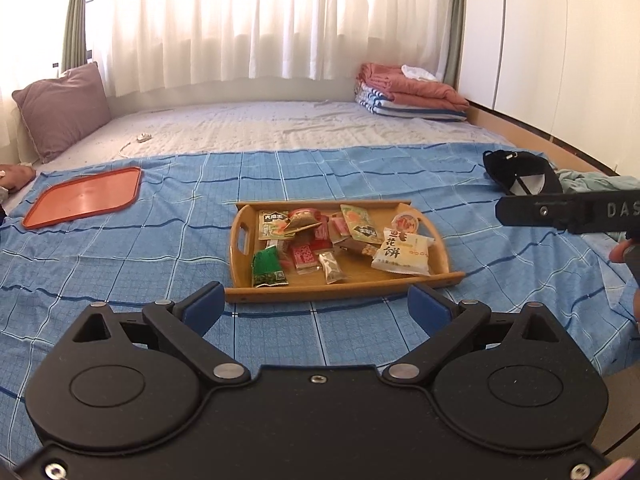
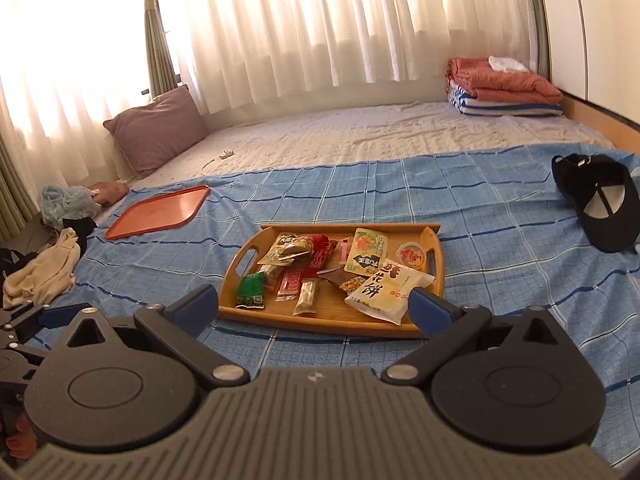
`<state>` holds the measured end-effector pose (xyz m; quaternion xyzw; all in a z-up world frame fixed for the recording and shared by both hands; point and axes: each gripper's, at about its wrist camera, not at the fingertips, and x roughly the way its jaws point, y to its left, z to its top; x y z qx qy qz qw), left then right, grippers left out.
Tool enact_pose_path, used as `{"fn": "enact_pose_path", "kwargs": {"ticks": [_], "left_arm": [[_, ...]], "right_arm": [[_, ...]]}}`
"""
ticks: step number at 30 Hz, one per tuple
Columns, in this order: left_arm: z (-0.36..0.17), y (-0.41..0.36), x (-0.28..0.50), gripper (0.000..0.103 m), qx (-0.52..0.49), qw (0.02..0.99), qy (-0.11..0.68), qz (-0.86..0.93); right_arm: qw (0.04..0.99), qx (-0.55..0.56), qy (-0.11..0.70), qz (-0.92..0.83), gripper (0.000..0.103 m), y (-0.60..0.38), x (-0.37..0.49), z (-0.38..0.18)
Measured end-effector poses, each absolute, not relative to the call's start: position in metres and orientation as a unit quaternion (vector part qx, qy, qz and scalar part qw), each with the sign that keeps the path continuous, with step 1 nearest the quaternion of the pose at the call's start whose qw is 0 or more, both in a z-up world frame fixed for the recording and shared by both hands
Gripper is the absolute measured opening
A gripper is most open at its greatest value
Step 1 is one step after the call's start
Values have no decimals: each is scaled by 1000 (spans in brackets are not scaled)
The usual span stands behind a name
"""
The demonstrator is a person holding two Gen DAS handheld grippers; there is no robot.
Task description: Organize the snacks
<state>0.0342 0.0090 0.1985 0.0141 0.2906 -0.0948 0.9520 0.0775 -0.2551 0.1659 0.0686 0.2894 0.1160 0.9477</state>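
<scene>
A wooden tray lies on the blue checked bedspread, holding several snack packets. Among them are a green packet, a white pastry bag and a small jelly cup. An empty orange tray rests further left. My left gripper hovers open just short of the wooden tray's near edge, nothing between its blue pads. My right gripper is also open and empty, its right fingertip overlapping the tray's near right corner in view.
A black cap lies at the right of the bedspread. Folded blankets sit at the far right, a mauve pillow at the far left. Loose clothes are heaped at the left edge.
</scene>
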Motion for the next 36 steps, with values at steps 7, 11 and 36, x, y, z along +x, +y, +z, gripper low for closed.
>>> {"fn": "enact_pose_path", "kwargs": {"ticks": [7, 11, 36], "left_arm": [[178, 9, 13, 99, 12, 955, 284, -86], [155, 11, 8, 99, 13, 954, 289, -76], [29, 15, 32, 100, -6, 950, 309, -35]], "right_arm": [[957, 59, 265, 106, 103, -252, 52, 144], [962, 59, 249, 95, 103, -251, 39, 121], [955, 22, 291, 51, 103, -226, 36, -20]]}}
